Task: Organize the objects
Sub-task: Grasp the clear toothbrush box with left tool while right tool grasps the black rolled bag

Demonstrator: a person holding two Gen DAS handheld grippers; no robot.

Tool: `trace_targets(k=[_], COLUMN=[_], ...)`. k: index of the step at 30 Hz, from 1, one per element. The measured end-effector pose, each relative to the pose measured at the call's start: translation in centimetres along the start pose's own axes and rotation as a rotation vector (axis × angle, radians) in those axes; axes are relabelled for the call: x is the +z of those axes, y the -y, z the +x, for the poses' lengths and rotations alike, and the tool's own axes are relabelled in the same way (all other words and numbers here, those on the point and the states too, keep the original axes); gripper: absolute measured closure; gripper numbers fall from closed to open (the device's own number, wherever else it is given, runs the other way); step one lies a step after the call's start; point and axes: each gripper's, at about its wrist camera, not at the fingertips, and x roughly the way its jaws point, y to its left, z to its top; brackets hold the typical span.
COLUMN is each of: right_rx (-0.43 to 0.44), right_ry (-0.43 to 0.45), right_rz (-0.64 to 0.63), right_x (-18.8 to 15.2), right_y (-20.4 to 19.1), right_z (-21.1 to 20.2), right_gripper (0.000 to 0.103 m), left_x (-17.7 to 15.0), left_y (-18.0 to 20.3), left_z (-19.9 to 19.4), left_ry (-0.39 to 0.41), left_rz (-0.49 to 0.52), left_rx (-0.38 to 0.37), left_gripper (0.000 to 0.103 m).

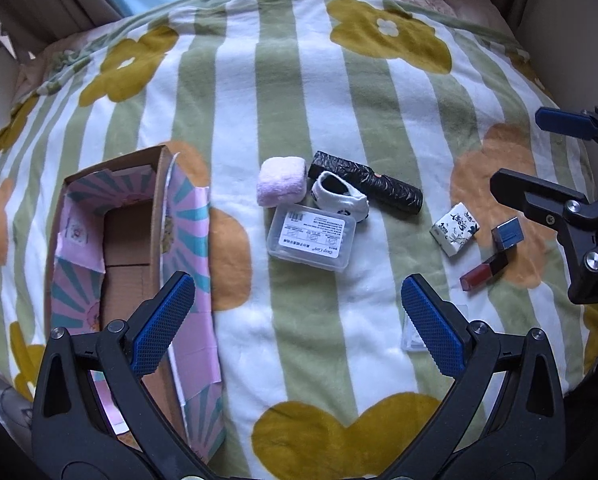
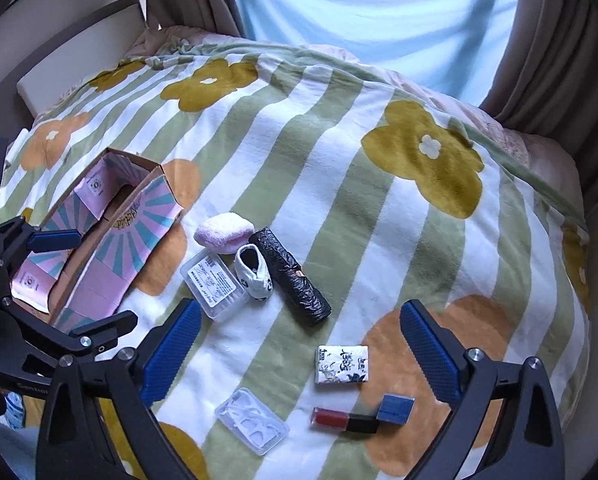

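An open pink-and-teal cardboard box [image 1: 115, 248] [image 2: 99, 248] lies at the left on the flowered blanket. Loose items lie to its right: a pink towel [image 1: 281, 186] [image 2: 223, 232], a white sock [image 1: 341, 198] [image 2: 255, 274], a black bag roll [image 1: 367, 186] [image 2: 291, 278], a clear labelled case [image 1: 311, 238] [image 2: 215, 284], a tissue pack [image 1: 455, 229] [image 2: 342, 364], a blue cube [image 1: 507, 232] [image 2: 395, 409], a red lip gloss [image 1: 483, 272] [image 2: 343, 419] and a floss-pick box [image 2: 251, 426]. My left gripper [image 1: 297, 320] is open above the blanket near the box. My right gripper [image 2: 301, 354] is open above the small items.
The striped blanket [image 1: 319, 92] covers a bed. Curtains [image 2: 379, 16] and a window stand behind it. A headboard edge [image 2: 79, 52] runs along the far left. The right gripper also shows at the right edge of the left wrist view [image 1: 523, 154].
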Motion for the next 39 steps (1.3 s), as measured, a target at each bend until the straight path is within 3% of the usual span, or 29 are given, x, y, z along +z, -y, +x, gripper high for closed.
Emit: trace_targets(k=[12, 17, 24, 26, 28, 34, 39], right_rx=[0.103, 0.147, 0.175, 0.185, 0.211, 0.238, 0.229], right_ry=[-0.096, -0.147, -0.196, -0.199, -0.189, -0.189, -0.184], right_rz=[-0.203, -0.265, -0.332, -0.343, -0.347, -0.385, -0.373], right_x=[-0.2, -0.7, -1.0, -0.9, -0.5, -0.4, -1.1], right_y=[3.5, 2.9, 1.8, 1.7, 1.7, 1.2, 1.5], right_z=[11.5, 15.7, 19.7, 20.5, 20.7, 20.8, 20.4], right_gripper=[0.023, 0.028, 0.037, 0.038, 0.041, 0.07, 0.074], left_x=[1.4, 1.3, 1.1, 1.3, 1.5, 1.7, 1.8], left_y=[1.8, 0.5, 0.3, 0.1, -0.1, 0.2, 0.1], left_z=[10.6, 13.7, 16.1, 16.4, 16.6, 16.6, 16.2], left_ry=[-0.12, -0.17, -0.206, -0.206, -0.203, -0.201, -0.2], left_rz=[-0.012, -0.047, -0.017, -0.025, -0.034, -0.001, -0.004], left_rx=[0.044, 0.051, 0.016, -0.002, -0.04, -0.04, -0.044], left_gripper=[0.001, 0.001, 0.001, 0.002, 0.012, 0.013, 0.013])
